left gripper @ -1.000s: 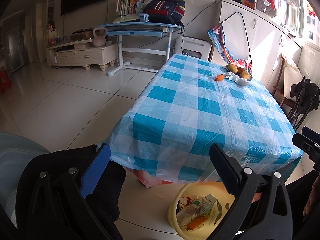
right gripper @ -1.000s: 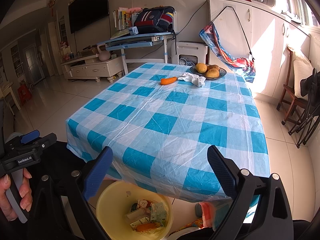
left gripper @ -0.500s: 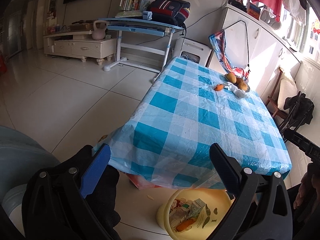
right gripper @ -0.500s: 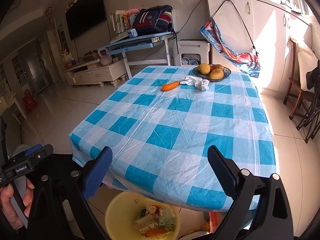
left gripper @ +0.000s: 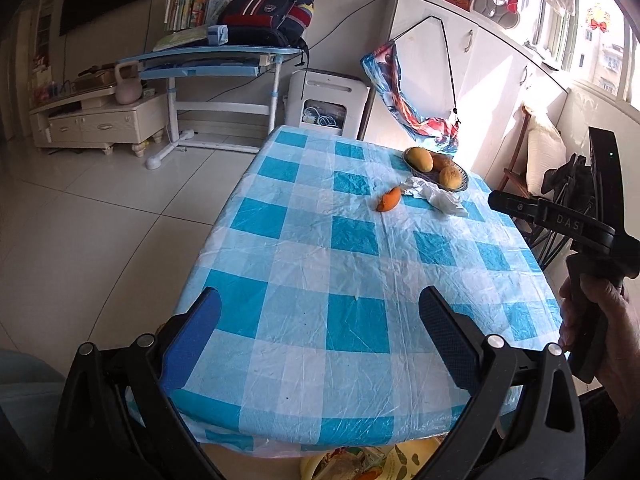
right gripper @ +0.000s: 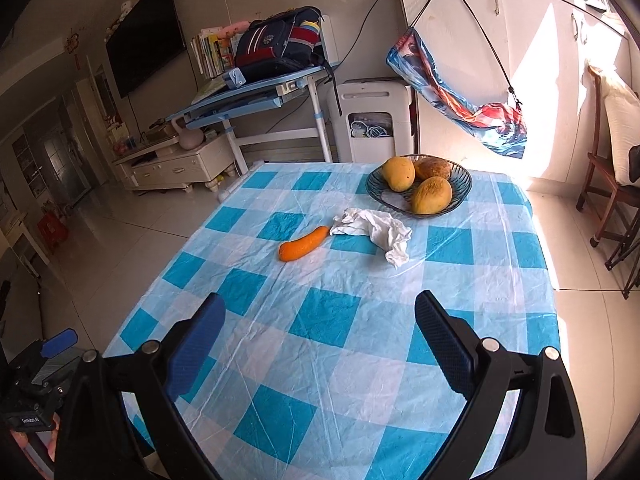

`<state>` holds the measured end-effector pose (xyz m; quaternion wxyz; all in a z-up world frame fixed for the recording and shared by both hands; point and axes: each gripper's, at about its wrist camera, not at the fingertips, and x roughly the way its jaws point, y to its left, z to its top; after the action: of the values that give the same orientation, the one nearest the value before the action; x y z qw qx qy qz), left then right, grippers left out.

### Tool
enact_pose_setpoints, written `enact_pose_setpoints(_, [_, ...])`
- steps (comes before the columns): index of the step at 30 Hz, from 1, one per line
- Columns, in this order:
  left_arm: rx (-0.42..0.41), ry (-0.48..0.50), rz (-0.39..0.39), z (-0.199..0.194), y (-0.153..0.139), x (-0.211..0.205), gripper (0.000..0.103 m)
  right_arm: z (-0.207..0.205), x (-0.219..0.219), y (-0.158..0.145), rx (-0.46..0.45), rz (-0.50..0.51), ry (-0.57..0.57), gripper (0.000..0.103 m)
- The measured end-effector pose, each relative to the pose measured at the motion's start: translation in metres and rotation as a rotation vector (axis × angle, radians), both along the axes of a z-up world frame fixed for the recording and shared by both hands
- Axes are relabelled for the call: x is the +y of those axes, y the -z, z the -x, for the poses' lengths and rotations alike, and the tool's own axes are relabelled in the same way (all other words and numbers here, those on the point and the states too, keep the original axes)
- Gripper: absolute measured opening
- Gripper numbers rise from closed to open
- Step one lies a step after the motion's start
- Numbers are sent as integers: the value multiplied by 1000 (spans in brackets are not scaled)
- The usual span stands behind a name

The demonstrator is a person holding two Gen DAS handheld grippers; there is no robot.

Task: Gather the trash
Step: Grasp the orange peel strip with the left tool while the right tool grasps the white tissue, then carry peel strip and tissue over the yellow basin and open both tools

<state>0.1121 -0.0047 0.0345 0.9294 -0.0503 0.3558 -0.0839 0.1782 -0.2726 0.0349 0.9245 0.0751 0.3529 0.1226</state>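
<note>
Both the left hand-held gripper and the right hand-held gripper hover with fingers spread apart and empty above the near end of a blue-checked surface. Toward the far end, an orange carrot piece touches a crumpled white tissue, just beside a fruit bowl.

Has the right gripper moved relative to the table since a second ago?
Yes. The right gripper has risen and advanced over the table, toward the fruit bowl.
</note>
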Motion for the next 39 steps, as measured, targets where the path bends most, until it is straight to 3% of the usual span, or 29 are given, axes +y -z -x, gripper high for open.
enact_pose_setpoints(3, [-10,76,-34,-39,-4,-25,96,-34,-6,11,33,14,20,89])
enact_pose_setpoints(6, [-10,145,-78,-81,-2,-53,96,-62,-12,25,76,17,26,79])
enact_pose_setpoints(11, [37,220,-114,-149,15,-91,95,-97,-17,42,116,34,7,69])
enact_pose_setpoints(14, [53,254,-140,-177,26,-113,90,-113,-16,49,149,63,-11,60])
enact_pose_setpoints(17, [79,267,-195,-198,38,-133,78,-121,-14,54,175,97,-34,45])
enact_pose_setpoints(18, [92,269,-204,-203,42,-137,71,-122,-15,56,181,104,-43,40])
enact_pose_setpoints(20, [122,273,-226,-214,51,-145,57,-121,-16,59,190,110,-62,22])
enact_pose_setpoints(21, [139,271,-241,-217,56,-147,46,-120,-18,60,192,113,-72,19])
enact_pose_setpoints(22, [159,275,-239,-219,61,-149,28,-119,-19,61,193,117,-79,15])
enact_pose_setpoints(24, [171,272,-218,-219,67,-145,18,-115,-21,62,192,110,-85,11])
enact_pose_setpoints(33, [146,265,-58,-167,42,-105,14,-82,-26,41,162,39,-110,9])
enact_pose_setpoints(39, [118,220,17,-101,15,-56,14,-18,-4,12,131,50,-217,9])
